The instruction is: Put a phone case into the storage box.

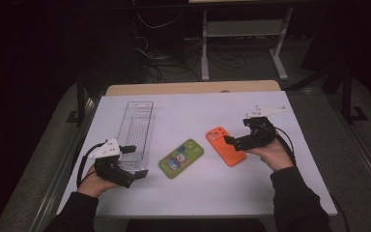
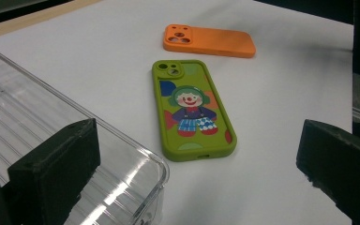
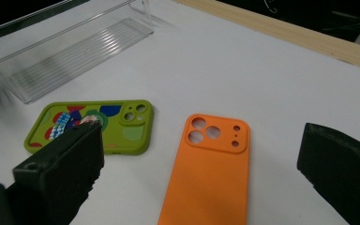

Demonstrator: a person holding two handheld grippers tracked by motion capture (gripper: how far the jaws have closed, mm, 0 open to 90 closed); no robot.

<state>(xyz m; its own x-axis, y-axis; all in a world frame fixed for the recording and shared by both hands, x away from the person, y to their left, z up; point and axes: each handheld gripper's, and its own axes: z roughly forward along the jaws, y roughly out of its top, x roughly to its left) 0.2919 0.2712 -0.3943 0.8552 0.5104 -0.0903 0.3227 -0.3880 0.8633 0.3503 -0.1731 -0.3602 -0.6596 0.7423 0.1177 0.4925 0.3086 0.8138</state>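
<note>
Orange phone case (image 3: 209,173) between right tool (image 3: 201,183) jaws

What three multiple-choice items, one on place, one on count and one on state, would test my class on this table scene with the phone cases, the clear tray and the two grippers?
1. Where does the green case lie?
A. inside the clear tray
B. between that tray and the orange case
C. on top of the orange one

2. How many phone cases are there?
A. one
B. two
C. four

3. How stands the right gripper?
A. open over the orange case
B. shut on it
C. shut on the tray

Key: 1 B, it lies on the sheet between them. 2 B, one green, one orange. 3 A, its jaws stand wide apart.
</note>
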